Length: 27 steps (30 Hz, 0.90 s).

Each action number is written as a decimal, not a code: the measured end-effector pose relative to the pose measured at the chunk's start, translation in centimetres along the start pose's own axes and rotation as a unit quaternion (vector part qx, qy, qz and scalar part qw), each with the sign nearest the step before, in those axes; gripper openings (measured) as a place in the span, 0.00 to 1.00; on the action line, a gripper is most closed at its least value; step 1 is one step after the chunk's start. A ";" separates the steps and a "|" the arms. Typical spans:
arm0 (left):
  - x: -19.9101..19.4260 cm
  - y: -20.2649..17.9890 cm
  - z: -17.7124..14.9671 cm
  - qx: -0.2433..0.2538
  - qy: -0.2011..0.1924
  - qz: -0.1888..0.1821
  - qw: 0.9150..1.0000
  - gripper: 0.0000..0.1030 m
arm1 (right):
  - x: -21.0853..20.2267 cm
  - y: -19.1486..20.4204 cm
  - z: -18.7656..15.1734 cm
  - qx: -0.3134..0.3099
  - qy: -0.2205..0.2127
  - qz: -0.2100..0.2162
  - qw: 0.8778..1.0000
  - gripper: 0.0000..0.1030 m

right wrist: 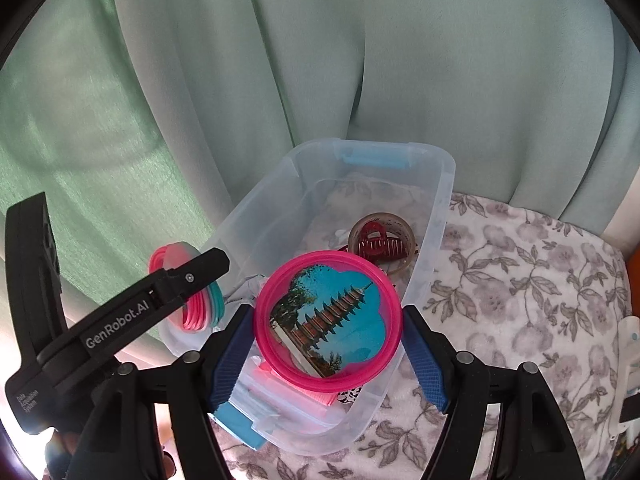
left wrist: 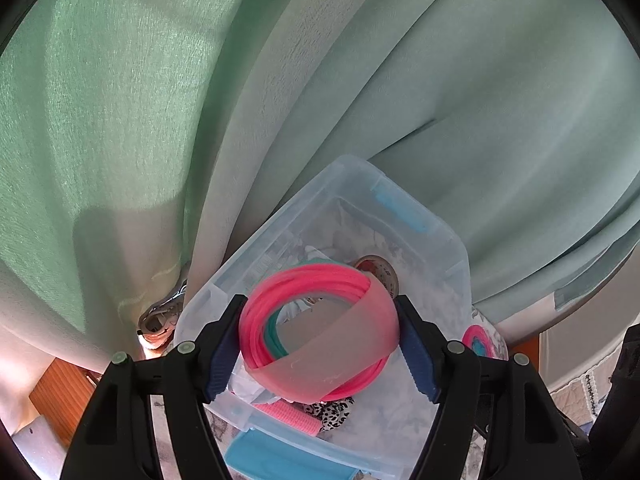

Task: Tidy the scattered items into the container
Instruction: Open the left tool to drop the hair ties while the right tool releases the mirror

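Observation:
A clear plastic bin (right wrist: 434,216) with blue latches stands on a floral blanket; it also shows in the left wrist view (left wrist: 456,264). My left gripper (left wrist: 318,340) is shut on a bundle of pink and teal bangles (left wrist: 316,280) wrapped in a translucent band, held above the bin's near left corner; the bundle also shows in the right wrist view (right wrist: 192,288). My right gripper (right wrist: 328,344) is shut on a round pink mirror with a pagoda picture (right wrist: 328,316), held above the bin's near end. Inside the bin lie a tape roll with a dark red hair claw (right wrist: 380,246) and a pink comb (left wrist: 292,414).
A pale green curtain (right wrist: 360,60) hangs close behind the bin. The floral blanket (right wrist: 520,300) stretches to the right. A white object (right wrist: 630,364) lies at its far right edge. Wooden furniture (left wrist: 60,396) shows low on the left.

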State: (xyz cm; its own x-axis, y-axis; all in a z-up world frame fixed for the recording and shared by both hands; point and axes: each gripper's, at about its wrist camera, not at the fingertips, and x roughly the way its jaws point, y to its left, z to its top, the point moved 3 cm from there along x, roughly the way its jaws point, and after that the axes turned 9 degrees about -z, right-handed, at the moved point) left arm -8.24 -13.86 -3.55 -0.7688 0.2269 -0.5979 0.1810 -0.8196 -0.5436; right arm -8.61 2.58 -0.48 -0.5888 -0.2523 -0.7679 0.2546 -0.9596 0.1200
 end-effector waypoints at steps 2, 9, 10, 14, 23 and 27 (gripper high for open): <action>-0.3 -0.1 -0.1 -0.002 -0.001 -0.005 1.000 0.76 | 0.1 -0.1 -0.1 0.001 0.002 0.001 1.000 0.74; -1.4 -0.6 -0.4 0.008 -0.001 -0.014 1.000 0.79 | 0.4 -0.7 -0.3 0.011 0.005 0.001 1.000 0.80; -1.3 -0.8 -0.4 0.009 0.000 -0.014 1.000 0.80 | 0.3 -0.8 -0.3 0.013 0.005 0.001 1.000 0.81; -1.2 -1.5 -0.3 0.018 0.001 -0.010 1.000 0.80 | -0.2 -1.3 -0.4 0.021 0.003 -0.002 1.000 0.81; -2.9 -4.5 -1.1 0.068 0.001 0.006 0.998 0.81 | -2.1 -2.7 -1.0 0.041 -0.005 -0.016 0.999 0.81; -4.2 -6.0 -1.7 0.093 0.002 0.022 0.995 0.83 | -3.8 -3.6 -1.6 0.048 -0.017 -0.023 0.998 0.81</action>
State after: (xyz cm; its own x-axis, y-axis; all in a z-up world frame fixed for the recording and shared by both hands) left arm -5.05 -9.04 1.26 -0.7603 0.1904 -0.6211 0.0975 -0.9118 -0.3989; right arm -6.07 7.16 1.00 -0.6240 -0.2097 -0.7527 0.1534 -0.9774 0.1452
